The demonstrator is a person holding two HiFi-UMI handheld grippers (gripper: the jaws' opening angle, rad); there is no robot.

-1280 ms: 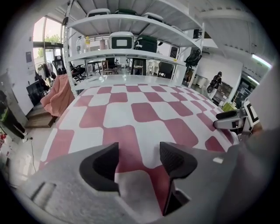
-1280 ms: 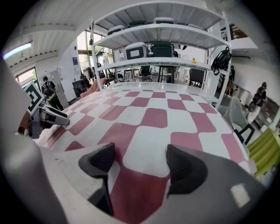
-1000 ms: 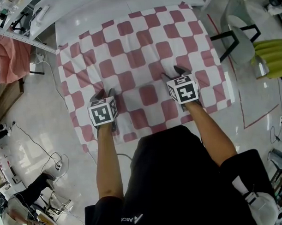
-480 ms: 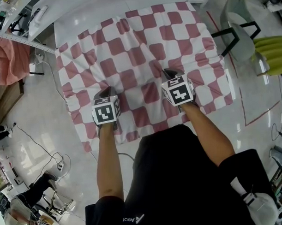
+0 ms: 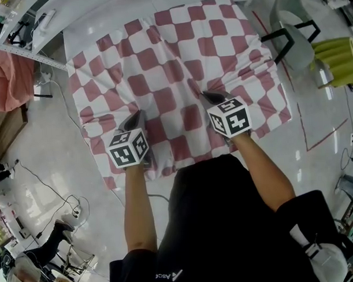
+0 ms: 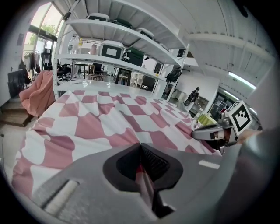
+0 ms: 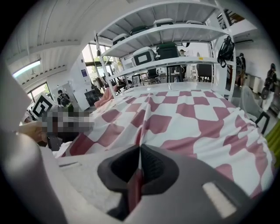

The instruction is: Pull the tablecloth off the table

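left tool (image 5: 137, 116) and right tool (image 5: 208, 96) each clamp tight on a pinched fold of the tablecloth (image 5: 162, 57), which hides most of the counter (image 5: 103, 21).

Chair (image 5: 297, 43) just right of table (image 5: 94, 27), shelving (image 6: 122, 33) beyond it, open floor (image 5: 44, 148) left

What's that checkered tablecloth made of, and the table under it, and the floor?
The tablecloth looks like thin, soft, matte woven fabric: it creases and gathers into ridges; cotton or synthetic, I can't tell. The table shows a smooth, white, slightly glossy top, perhaps laminate or painted board. The floor seems polished tile or stone, since it mirrors lights.
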